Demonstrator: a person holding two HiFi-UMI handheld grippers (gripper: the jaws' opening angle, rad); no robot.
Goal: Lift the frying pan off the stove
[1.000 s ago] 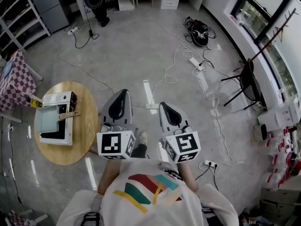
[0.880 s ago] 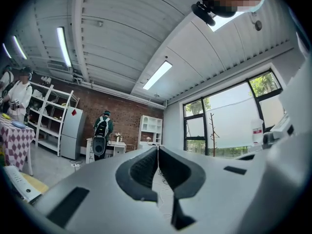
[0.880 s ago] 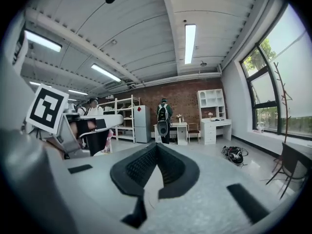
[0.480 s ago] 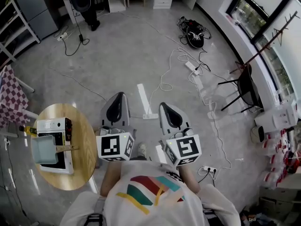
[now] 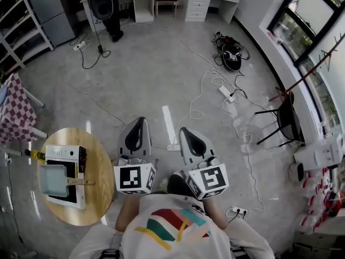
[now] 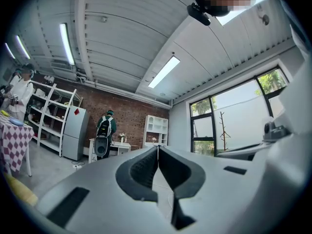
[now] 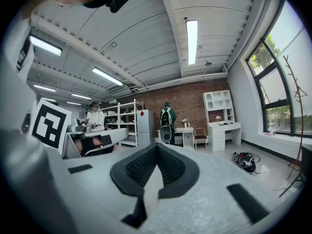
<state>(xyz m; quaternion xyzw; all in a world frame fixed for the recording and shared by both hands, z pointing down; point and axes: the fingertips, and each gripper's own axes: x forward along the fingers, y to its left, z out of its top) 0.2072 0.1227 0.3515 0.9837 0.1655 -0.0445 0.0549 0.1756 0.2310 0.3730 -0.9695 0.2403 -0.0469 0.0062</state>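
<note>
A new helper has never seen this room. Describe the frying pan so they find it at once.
Find the round wooden table at the person's left. A white stove lies on it, and the frying pan sits on that: pale grey-blue, square, with a wooden handle.

Right tongs (image 7: 156,146) closed, empty; backpacked person (image 7: 168,122) at desk (image 7: 187,130).

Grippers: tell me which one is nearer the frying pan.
The left gripper: it hangs beside the round table bearing the frying pan; the right gripper lies beyond it.
</note>
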